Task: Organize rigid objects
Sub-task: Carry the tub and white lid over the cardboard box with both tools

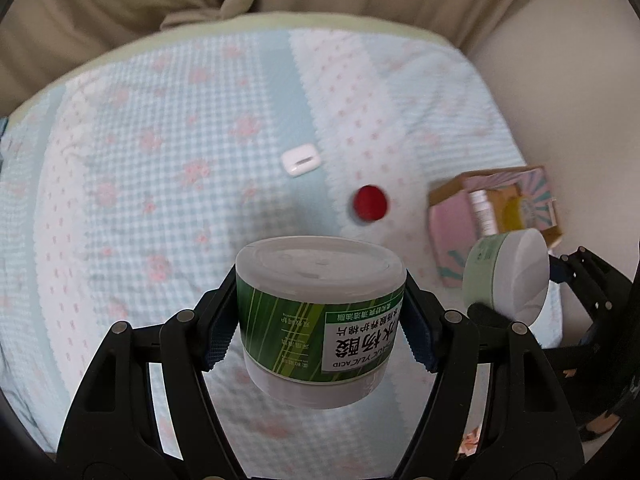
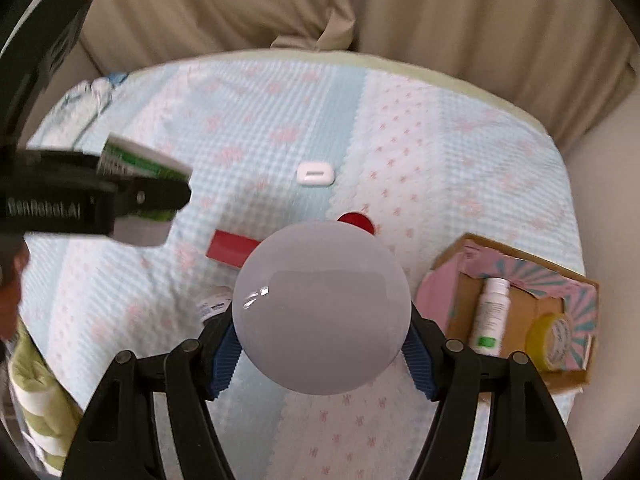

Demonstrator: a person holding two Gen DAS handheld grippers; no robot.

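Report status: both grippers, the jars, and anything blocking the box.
Left gripper shut on green jar. Right gripper shut on white jar. Box open, path unobstructed.

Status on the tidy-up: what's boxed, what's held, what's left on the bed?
Boxed: a white bottle and a yellow jar lie in the cardboard box. In hand: left gripper clamps the green-labelled jar; right gripper the pale green jar. Left: white case, red cap, red box.

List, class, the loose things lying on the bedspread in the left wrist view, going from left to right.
White rounded earbud case → round red cap → open pink cardboard box with a white bottle inside.
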